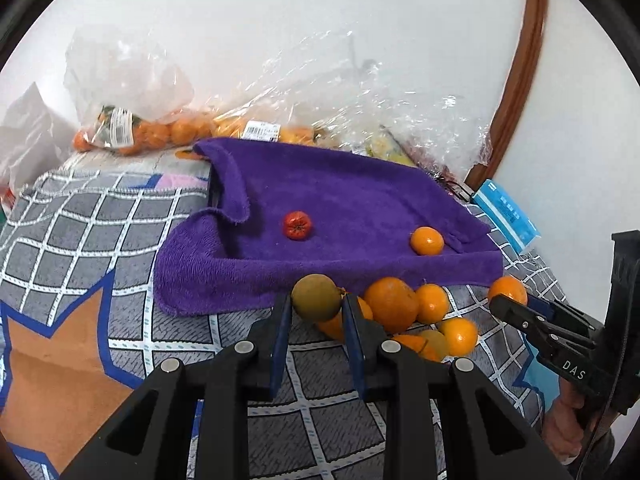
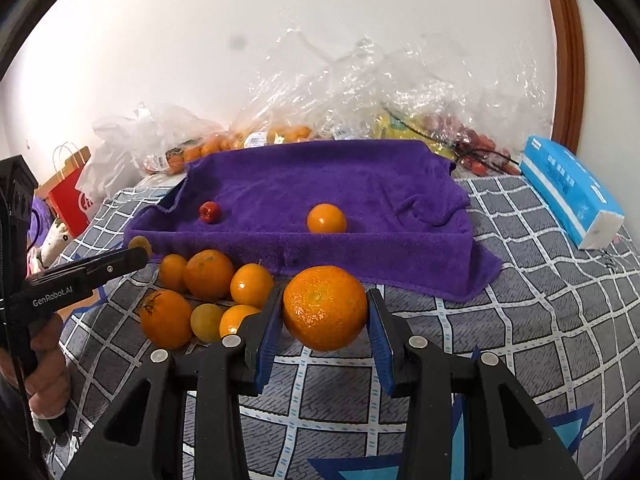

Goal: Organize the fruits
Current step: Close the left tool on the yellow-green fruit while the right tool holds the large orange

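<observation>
Between the right gripper (image 2: pixel 325 312) fingers — a glossy, dimpled orange (image 2: pixel 325 307); left gripper (image 1: pixel 316 304) fingers pinch a greenish-brown fruit (image 1: pixel 316 297).

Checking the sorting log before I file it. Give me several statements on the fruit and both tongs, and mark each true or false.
1. The left tongs grip a greenish fruit. True.
2. The right tongs are empty. False: they grip a large orange.
3. A small red fruit lies on the purple towel. True.
4. The towel holds no orange fruit. False: a small orange lies on it.
5. A blue tissue pack lies right of the towel. True.
</observation>
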Demonstrator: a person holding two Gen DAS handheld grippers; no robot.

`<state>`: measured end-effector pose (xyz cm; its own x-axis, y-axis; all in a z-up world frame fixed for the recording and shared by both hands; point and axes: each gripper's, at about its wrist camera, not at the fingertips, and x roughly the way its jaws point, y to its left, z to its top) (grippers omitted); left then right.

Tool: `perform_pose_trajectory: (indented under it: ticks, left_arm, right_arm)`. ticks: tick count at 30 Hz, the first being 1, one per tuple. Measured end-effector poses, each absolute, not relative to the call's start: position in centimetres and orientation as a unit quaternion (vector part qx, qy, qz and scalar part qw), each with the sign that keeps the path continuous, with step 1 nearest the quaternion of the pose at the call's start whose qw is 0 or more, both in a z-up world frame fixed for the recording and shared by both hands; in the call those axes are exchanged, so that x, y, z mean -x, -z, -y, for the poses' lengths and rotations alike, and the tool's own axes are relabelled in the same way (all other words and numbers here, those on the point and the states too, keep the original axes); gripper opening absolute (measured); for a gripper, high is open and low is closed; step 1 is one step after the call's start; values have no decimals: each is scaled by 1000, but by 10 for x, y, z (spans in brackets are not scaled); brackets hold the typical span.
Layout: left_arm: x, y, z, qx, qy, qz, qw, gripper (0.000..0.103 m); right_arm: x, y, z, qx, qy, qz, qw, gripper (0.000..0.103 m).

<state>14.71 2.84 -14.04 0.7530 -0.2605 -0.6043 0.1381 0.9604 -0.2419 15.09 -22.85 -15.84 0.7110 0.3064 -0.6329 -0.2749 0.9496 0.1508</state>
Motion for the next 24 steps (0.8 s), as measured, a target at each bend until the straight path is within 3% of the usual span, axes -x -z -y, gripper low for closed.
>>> perform_pose_trajectory:
  ticks: [24]
  left_arm:
    - [-141, 132, -38, 113, 76, -291, 947, 25]
  right_arm:
    - [-145, 151, 235, -41, -151, -313, 937, 41]
